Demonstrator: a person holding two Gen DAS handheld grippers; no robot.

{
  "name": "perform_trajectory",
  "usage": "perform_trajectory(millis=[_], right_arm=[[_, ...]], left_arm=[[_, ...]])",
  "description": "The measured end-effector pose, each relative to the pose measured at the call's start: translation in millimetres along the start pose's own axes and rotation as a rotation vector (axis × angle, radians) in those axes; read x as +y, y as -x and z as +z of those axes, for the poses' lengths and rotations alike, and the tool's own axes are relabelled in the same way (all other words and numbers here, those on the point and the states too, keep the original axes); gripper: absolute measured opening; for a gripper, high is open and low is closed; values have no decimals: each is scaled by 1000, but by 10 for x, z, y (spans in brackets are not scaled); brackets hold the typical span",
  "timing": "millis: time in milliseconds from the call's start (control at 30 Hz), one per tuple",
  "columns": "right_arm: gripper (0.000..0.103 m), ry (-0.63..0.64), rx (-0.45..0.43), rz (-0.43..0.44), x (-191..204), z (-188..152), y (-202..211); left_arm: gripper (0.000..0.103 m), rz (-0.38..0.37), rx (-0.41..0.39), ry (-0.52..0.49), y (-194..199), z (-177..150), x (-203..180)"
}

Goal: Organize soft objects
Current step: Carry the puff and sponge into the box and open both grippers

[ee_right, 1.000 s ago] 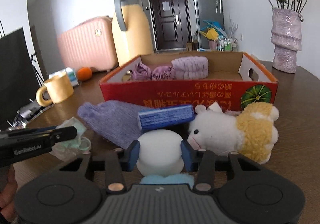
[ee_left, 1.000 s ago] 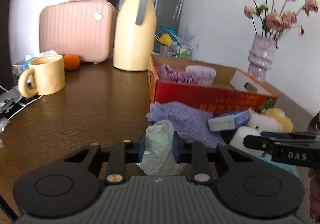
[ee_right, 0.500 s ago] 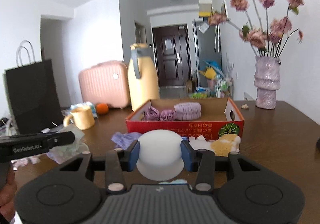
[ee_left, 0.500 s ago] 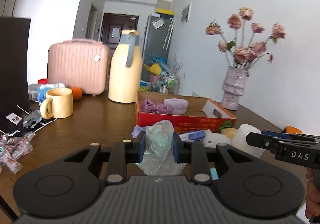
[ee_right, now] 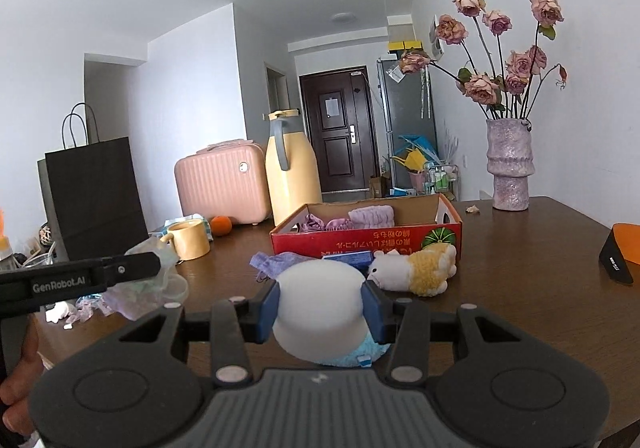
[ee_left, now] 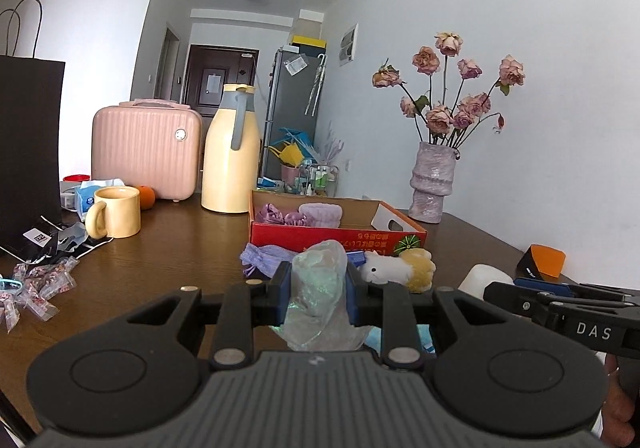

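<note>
My left gripper point(ee_left: 318, 290) is shut on a crumpled clear plastic bag point(ee_left: 318, 300) with pale green stuff inside, held above the table. My right gripper point(ee_right: 320, 304) is shut on a round white soft toy point(ee_right: 320, 306) with a light blue underside. Ahead, a red cardboard box point(ee_left: 336, 238) point(ee_right: 366, 240) holds purple soft items. In front of the box lie a purple cloth point(ee_left: 264, 258) point(ee_right: 280, 262), a blue sponge point(ee_right: 348, 258) and a white and yellow plush animal point(ee_left: 396, 268) point(ee_right: 414, 268). In the right wrist view the left gripper point(ee_right: 120, 272) shows at the left with the bag.
On the brown table point(ee_right: 520, 288) stand a yellow mug point(ee_left: 114, 212), an orange point(ee_right: 221, 226), a pink case point(ee_left: 146, 152), a yellow jug point(ee_left: 230, 152), a black paper bag point(ee_right: 94, 196), a purple vase with dried roses point(ee_right: 510, 164) and an orange and black object point(ee_right: 622, 252). Small wrapped packets point(ee_left: 36, 280) lie at the left.
Both grippers have drawn back from the box and risen, each keeping its hold. The box and the soft things now look smaller and farther off, and more of the room shows.
</note>
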State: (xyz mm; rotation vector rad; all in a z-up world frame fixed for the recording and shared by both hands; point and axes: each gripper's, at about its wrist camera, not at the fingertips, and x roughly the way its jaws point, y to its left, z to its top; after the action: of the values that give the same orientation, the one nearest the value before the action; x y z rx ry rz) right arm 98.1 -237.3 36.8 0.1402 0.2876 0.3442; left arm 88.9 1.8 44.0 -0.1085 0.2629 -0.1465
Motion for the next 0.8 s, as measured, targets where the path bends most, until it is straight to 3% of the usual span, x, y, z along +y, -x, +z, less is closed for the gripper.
perform_trajectory(millis=[233,400,667,800], right_arm=[[44,-12,16,18,-29,74,-146],[44,-28,31,72,-128,353,-601],[44,9,85,148,-309,1052,-1986],[44,43,192,153,-359,1199,-2898]], left_arm=[[27,2,2,-18,-278,180,47],[27,-4,-9,-13,-906,497,189],[28,-24,113,27,-2499,1019,521],[28,-10,232,0,-3290,1047,623]])
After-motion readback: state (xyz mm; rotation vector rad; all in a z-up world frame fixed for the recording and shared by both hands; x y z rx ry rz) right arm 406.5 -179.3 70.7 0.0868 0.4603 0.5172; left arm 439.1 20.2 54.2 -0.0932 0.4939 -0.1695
